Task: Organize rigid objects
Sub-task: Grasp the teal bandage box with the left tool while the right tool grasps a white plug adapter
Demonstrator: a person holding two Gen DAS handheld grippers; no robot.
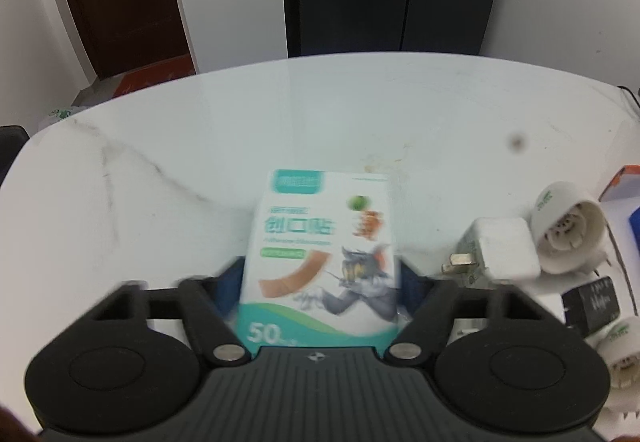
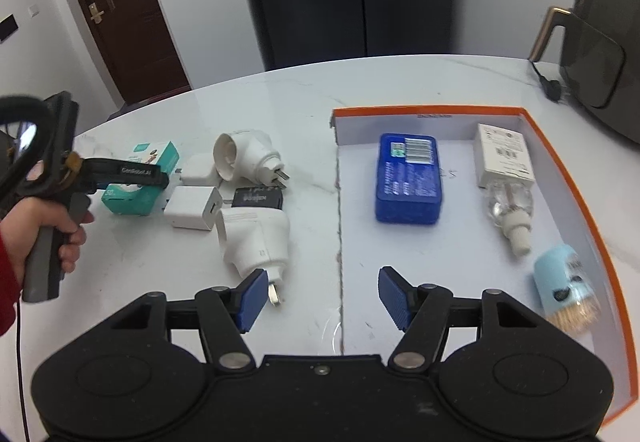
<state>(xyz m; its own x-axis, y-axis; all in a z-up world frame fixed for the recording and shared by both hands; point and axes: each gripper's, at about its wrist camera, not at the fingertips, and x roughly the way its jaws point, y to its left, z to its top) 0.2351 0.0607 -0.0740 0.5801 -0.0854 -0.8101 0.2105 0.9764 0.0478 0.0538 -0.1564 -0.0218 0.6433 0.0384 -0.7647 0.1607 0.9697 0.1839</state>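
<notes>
The left tongs pinch the teal-and-white cardboard plaster box, standing on the white marble desk beside white plastic plug adapters. The right tongs are spread and empty above the near wall of the orange-rimmed white cardboard tray. Step in hand: the pick. Next move: lift and carry the box over the tray wall, clear of the blue plastic case.

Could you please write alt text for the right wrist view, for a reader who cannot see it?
The right gripper hangs open and empty over a white table, at the left edge of an orange-rimmed box holding a blue case, a bottle and a light blue container. At left, the left gripper closes on a teal box beside white plug adapters.
</notes>
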